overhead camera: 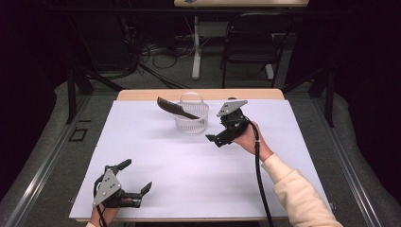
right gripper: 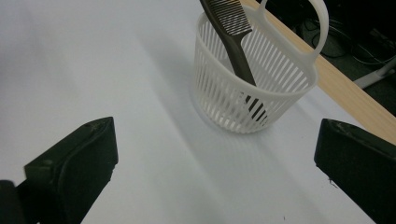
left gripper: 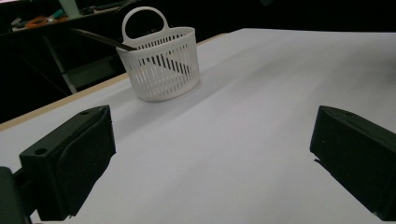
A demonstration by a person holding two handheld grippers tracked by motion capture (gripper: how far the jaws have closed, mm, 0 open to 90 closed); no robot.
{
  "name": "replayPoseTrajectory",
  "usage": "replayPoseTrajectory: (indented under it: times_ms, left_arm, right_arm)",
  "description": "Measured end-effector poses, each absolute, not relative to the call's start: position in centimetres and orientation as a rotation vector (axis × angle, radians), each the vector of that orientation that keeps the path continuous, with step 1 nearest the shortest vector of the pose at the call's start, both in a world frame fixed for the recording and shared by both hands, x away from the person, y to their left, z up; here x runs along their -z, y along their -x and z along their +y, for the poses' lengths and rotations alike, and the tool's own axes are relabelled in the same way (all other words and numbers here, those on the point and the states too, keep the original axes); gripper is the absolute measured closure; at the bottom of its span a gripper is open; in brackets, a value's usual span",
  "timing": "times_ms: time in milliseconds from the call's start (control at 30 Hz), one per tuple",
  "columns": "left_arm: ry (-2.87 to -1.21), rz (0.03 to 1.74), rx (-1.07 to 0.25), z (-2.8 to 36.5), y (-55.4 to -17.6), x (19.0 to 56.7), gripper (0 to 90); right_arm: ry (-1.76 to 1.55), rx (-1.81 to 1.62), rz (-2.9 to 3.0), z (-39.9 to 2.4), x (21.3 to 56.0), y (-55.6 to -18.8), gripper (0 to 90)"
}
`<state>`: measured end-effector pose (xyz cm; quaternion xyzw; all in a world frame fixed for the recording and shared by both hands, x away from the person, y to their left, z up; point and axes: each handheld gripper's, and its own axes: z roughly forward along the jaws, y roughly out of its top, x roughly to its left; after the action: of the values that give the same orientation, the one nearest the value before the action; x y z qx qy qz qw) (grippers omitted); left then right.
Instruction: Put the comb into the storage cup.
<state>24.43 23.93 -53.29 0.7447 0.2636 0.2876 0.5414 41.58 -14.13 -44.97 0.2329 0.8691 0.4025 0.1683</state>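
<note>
A white slatted basket (overhead camera: 191,117) with a loop handle stands on the white table cover (overhead camera: 189,165) near the far edge. A dark comb (overhead camera: 176,108) leans in it, its toothed end sticking out over the rim to the left. My right gripper (overhead camera: 218,126) hovers just right of the basket, open and empty. In the right gripper view the basket (right gripper: 252,88) and comb (right gripper: 232,32) lie ahead of that gripper (right gripper: 210,163), between its wide-apart jaws. My left gripper (overhead camera: 135,176) rests open and empty at the near left corner. Far ahead of it (left gripper: 210,158) stands the basket (left gripper: 161,65).
The table's wooden far edge (overhead camera: 198,94) runs just behind the basket. Beyond it are a dark chair (overhead camera: 250,42), a white table leg (overhead camera: 196,52) and cables on the floor. A black cable (overhead camera: 260,179) trails from my right gripper along the sleeve.
</note>
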Motion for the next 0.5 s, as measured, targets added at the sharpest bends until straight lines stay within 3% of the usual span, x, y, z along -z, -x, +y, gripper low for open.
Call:
replayPoseTrajectory:
  times_ms: [500]
  left_arm:
    - [-1.769, 0.624, -0.684, 23.9, -24.4, 53.3, 0.1]
  right_arm:
    - [-0.694, -1.189, 2.449, -17.0, 45.8, -39.2, 0.0]
